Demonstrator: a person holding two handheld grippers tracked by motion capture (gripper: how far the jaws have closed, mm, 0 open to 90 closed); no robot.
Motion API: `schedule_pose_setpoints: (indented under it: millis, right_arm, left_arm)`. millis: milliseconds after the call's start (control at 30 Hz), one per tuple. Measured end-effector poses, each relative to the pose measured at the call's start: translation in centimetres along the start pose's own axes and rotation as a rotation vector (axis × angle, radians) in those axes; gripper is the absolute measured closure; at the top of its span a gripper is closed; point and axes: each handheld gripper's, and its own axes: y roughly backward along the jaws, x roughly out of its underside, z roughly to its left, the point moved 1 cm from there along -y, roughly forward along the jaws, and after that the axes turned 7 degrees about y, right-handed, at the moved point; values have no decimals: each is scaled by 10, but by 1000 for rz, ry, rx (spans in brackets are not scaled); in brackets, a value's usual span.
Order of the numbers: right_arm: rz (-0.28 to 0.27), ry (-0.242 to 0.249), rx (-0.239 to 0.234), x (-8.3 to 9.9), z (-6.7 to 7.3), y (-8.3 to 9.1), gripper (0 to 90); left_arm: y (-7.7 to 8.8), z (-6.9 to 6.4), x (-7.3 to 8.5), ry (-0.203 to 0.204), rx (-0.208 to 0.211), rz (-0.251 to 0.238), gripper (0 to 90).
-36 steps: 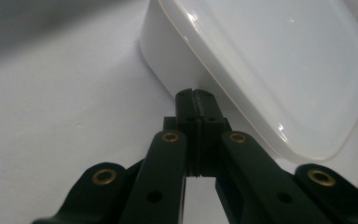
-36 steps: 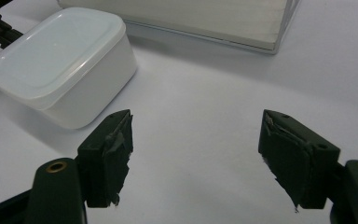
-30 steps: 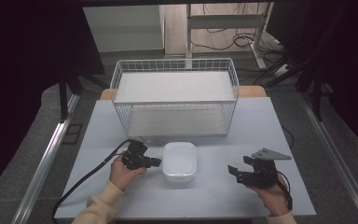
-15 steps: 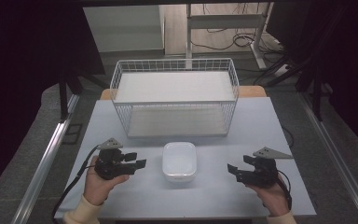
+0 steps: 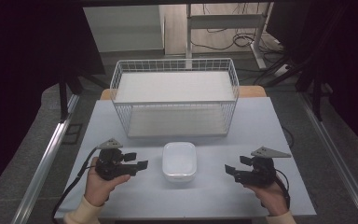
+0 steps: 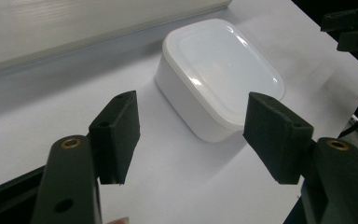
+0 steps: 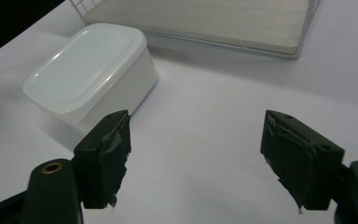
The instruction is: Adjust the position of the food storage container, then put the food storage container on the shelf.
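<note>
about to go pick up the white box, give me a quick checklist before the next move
1. Lid seated on the white box: ok, it sits flat and flush all round.
2. Left tool free: ok, its jaws have just been opening, nothing between them, clear of the box.
3. Right tool free: ok, jaws wide, nothing held.
4. Space at both sides of the box: ok, bare table left and right of it.
5. Wire basket ready behind the box: ok, upright, nothing seen inside.
6. What is in the box: cannot tell, its walls are opaque.
</note>
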Motion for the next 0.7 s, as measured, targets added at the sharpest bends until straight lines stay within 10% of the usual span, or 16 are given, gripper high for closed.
schedule_pose_setpoints:
  millis: [700]
  right_arm:
    - [0,-43,-143,-28,25,-27,296]
  left_arm:
    - [-25,4,-6,94,83,31,355]
